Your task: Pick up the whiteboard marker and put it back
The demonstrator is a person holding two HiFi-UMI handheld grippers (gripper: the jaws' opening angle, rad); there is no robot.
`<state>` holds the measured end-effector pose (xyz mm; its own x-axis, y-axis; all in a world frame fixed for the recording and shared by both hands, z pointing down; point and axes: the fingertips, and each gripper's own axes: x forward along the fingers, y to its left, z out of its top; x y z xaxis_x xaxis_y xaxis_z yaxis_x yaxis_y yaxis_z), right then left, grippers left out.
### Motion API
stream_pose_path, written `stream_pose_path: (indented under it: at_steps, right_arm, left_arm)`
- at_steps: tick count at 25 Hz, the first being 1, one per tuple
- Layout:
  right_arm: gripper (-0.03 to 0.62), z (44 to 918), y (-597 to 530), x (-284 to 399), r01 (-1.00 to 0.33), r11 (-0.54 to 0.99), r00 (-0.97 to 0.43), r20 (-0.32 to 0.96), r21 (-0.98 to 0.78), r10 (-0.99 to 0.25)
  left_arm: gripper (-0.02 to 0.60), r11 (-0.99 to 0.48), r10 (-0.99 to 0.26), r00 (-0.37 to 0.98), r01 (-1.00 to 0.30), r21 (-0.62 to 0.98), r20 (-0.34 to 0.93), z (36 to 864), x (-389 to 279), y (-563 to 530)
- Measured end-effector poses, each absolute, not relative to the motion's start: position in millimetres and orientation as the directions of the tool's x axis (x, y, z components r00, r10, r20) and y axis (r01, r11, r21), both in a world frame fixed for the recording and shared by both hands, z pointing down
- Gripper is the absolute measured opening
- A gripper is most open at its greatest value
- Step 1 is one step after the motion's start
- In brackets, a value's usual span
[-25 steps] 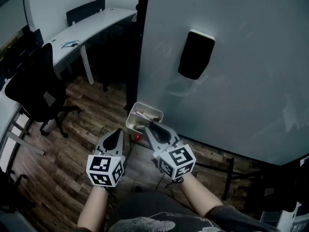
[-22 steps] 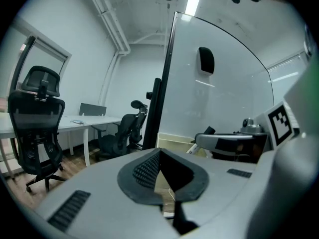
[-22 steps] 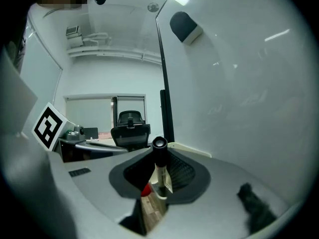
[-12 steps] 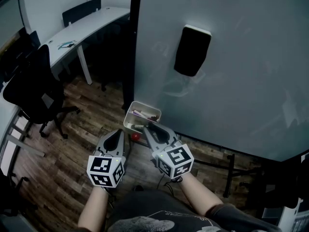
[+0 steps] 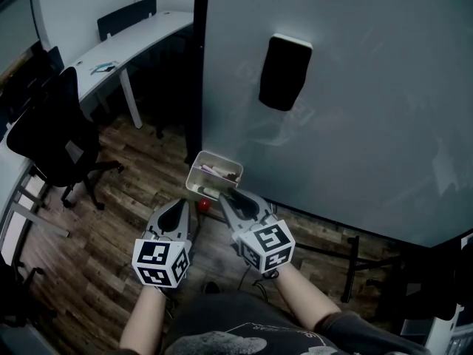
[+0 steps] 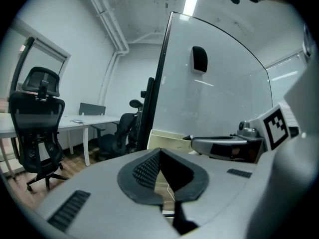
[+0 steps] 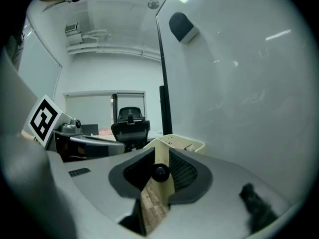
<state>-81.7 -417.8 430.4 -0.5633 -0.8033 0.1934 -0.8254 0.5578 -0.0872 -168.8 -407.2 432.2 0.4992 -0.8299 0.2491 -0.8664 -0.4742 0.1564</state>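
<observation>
Two hand-held grippers point at a white tray (image 5: pixel 222 157) fixed low on a whiteboard (image 5: pixel 369 124).

The right gripper (image 5: pixel 222 195) is just in front of the tray's near wall. Its jaws are clenched on the whiteboard marker (image 7: pixel 160 173). In the right gripper view the marker shows end-on as a dark round tip between the ribbed pads, with the tray's corner right behind it. The marker is not in the tray; it is held just short of it.

The left gripper (image 5: pixel 179 201) sits to the left of the tray and a little farther back from it than the right one. Its jaws are closed tip to tip with nothing between them.

Inside the tray lie a few other pens, too small to tell apart. A small red object (image 5: pixel 201 205) lies on the wooden floor (image 5: pixel 111 220) just below the tray. Well above the tray, a black eraser (image 5: pixel 284 71) clings to the whiteboard. Far left of the tray stands a black office chair (image 5: pixel 52 132).
</observation>
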Motion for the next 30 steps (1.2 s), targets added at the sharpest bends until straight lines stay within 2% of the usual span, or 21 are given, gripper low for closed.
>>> stream_pose_path:
  at_steps: [20,30]
  right_arm:
    - [0.081,386.2,-377.6,-31.1,-0.843,0.53,-0.536,0.077,-0.092,-0.841]
    - [0.076,389.6,-324.3,16.3,-0.85,0.513,-0.524,0.095,-0.123,-0.846]
  left_arm:
    - [0.014,-0.454,-0.855,0.473,-0.881,0.136,0.211,408.8,-136.4,-364.9]
    - [0.014,-0.444,-0.861,0.465,-0.885,0.143,0.206,404.2,-97.6,-315.8]
